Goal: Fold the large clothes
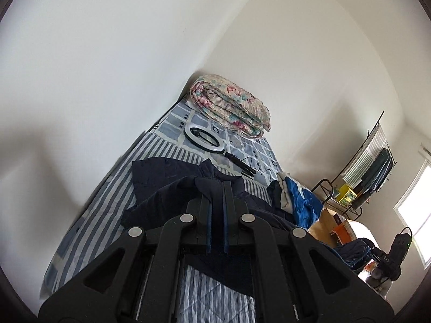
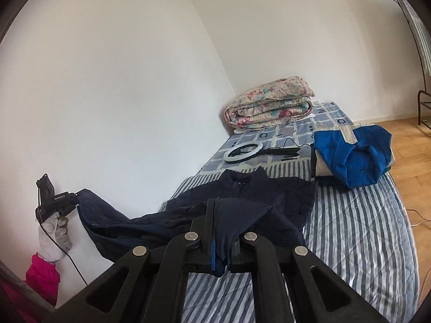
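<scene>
A large dark navy garment (image 2: 242, 196) lies on the striped bed (image 2: 358, 231), its collar toward the far end. My right gripper (image 2: 219, 210) is shut on a fold of its near edge. My left gripper (image 1: 217, 188) is shut on another part of the navy garment (image 1: 167, 185) and holds it raised. In the right wrist view the left gripper (image 2: 76, 197) is at the far left by the wall, with the cloth hanging from it to the bed.
A folded floral quilt (image 2: 269, 105) sits at the far end of the bed. A ring light (image 2: 239, 152) with its cable lies in front of it. A blue and beige garment pile (image 2: 353, 158) lies at the bed's right side. Wood floor (image 2: 412, 161) and a clothes rack (image 1: 371, 161) are to the right.
</scene>
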`<state>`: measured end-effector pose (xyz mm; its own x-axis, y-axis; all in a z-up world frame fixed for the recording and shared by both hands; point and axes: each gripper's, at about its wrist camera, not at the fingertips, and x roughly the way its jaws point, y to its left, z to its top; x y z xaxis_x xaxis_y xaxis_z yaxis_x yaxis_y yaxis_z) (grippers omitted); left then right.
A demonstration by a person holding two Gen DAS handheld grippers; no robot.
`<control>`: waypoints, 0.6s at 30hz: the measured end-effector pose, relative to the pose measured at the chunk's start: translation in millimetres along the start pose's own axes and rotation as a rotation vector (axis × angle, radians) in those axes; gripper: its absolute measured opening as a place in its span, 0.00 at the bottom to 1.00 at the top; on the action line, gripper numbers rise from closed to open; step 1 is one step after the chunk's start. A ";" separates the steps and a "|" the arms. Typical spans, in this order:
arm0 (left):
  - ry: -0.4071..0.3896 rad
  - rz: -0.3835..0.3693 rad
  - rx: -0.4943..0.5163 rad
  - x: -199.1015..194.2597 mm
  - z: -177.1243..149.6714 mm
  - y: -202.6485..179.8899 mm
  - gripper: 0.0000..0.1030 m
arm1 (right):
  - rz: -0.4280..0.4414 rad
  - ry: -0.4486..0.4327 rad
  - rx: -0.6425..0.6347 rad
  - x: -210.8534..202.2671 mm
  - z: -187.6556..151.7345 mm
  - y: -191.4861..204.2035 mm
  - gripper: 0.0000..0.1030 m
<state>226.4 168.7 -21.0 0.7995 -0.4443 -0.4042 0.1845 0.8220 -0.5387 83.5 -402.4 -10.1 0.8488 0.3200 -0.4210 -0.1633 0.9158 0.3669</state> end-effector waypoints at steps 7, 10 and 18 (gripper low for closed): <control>0.048 0.108 0.012 138.9 28.7 12.1 0.03 | -0.100 0.060 0.022 100.4 30.3 -51.6 0.02; 0.108 0.178 0.007 205.3 25.5 30.5 0.03 | -0.137 0.125 0.061 150.3 30.0 -81.0 0.02; 0.285 0.364 0.020 338.7 -15.4 80.3 0.03 | -0.306 0.342 0.066 283.7 2.0 -142.7 0.02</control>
<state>503.2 78.8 -212.6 0.6261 -0.2033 -0.7528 -0.0657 0.9482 -0.3107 348.5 -442.9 -180.2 0.6365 0.1093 -0.7635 0.1110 0.9666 0.2309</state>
